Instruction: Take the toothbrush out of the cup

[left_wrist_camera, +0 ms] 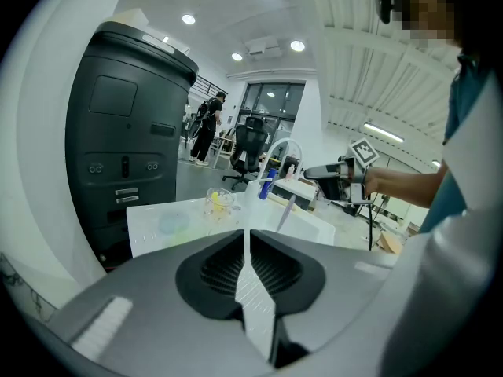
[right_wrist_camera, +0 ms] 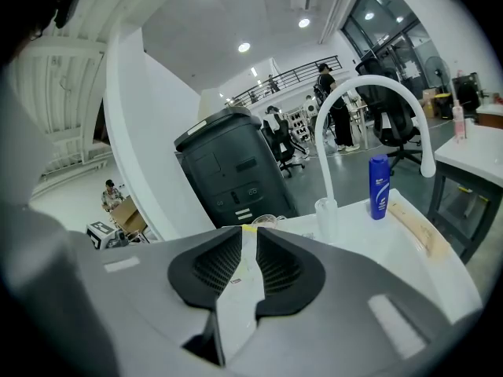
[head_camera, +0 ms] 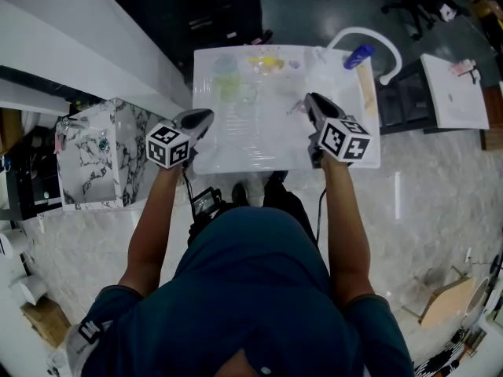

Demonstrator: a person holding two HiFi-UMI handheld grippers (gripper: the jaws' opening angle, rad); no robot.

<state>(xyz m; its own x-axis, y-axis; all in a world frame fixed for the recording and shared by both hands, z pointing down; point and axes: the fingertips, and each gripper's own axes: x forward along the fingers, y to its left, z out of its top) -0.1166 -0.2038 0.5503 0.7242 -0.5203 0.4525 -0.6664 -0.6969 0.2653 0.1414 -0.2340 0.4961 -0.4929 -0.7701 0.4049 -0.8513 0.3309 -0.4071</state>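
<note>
A pale lilac toothbrush (head_camera: 297, 107) (left_wrist_camera: 285, 210) is out on the white table (head_camera: 236, 151), just left of my right gripper's tip; whether it touches the gripper I cannot tell. A clear cup (head_camera: 244, 94) stands near the table's middle. Another clear cup (right_wrist_camera: 324, 214) (left_wrist_camera: 251, 196) stands by the faucet's foot. My right gripper (head_camera: 309, 100) (right_wrist_camera: 247, 238) hovers over the table's right half, its jaws a little apart with nothing seen between them. My left gripper (head_camera: 206, 116) (left_wrist_camera: 245, 238) is at the table's left edge, jaws together and empty.
A glass holding something yellow (head_camera: 266, 61) (left_wrist_camera: 220, 201) and a greenish round thing (head_camera: 228, 85) sit at the back. A blue bottle (head_camera: 358, 55) (right_wrist_camera: 380, 183) stands under the white arched faucet (head_camera: 369, 36) (right_wrist_camera: 369, 93). A dark machine (left_wrist_camera: 126, 132) stands behind the table.
</note>
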